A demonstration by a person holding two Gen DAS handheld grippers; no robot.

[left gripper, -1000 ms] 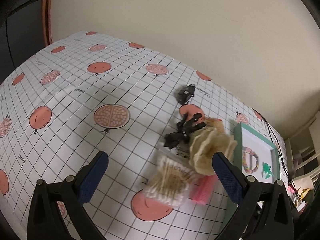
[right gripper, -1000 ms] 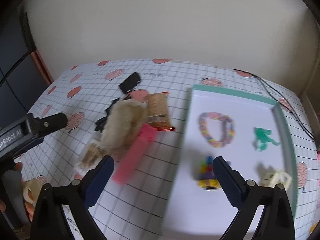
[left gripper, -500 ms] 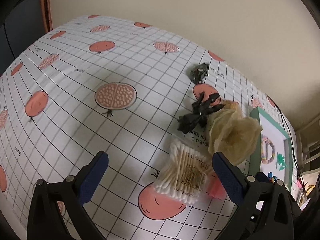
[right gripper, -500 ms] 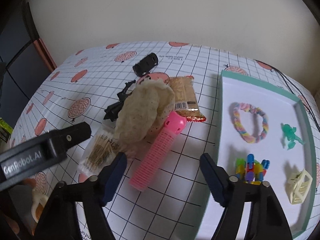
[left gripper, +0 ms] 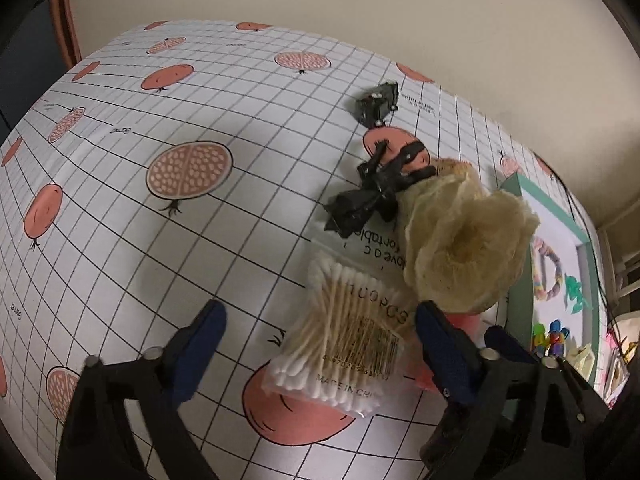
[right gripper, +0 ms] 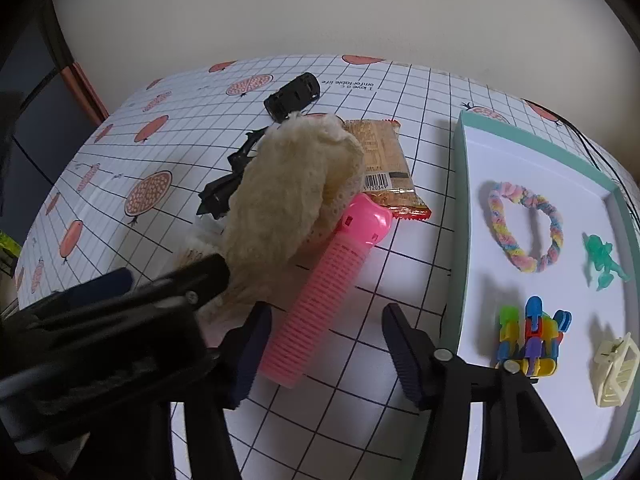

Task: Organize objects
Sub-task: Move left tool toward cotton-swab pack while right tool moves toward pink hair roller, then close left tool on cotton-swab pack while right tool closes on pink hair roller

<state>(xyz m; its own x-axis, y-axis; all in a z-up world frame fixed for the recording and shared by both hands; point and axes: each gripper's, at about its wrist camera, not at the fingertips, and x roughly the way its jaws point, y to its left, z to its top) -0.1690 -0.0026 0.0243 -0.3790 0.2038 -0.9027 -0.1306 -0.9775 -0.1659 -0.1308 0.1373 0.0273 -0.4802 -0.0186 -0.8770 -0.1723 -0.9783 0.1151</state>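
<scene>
Right gripper (right gripper: 322, 344), fingers spread, empty, straddles lower end of pink ribbed plastic hair roller (right gripper: 324, 300) lying on table (right gripper: 400, 240) beside teal-rimmed white tray (right gripper: 464, 208); likely next sorted. Left gripper (left gripper: 320, 348), fingers spread, hovers over cotton-swab packet (left gripper: 344, 336).

A clear pack of cotton swabs (left gripper: 344, 340) lies flat just ahead of the left jaws, nearer the right-hand one. Beyond it a cream loofah sponge (left gripper: 464, 248) slumps over the heap, a black hair claw clip (left gripper: 376, 192) at its far side and a small black toy car (left gripper: 378, 103) farther off. Between the right jaws lies the near end of a pink hair roller (right gripper: 324, 300), angled away; a snack packet (right gripper: 384, 168) lies flat past its far tip. Right of those jaws, the teal-rimmed tray (right gripper: 464, 208) holds a pastel braided band (right gripper: 524, 226), green figurine (right gripper: 602, 262), bright clips (right gripper: 528, 338) and a cream clip (right gripper: 616, 368).
</scene>
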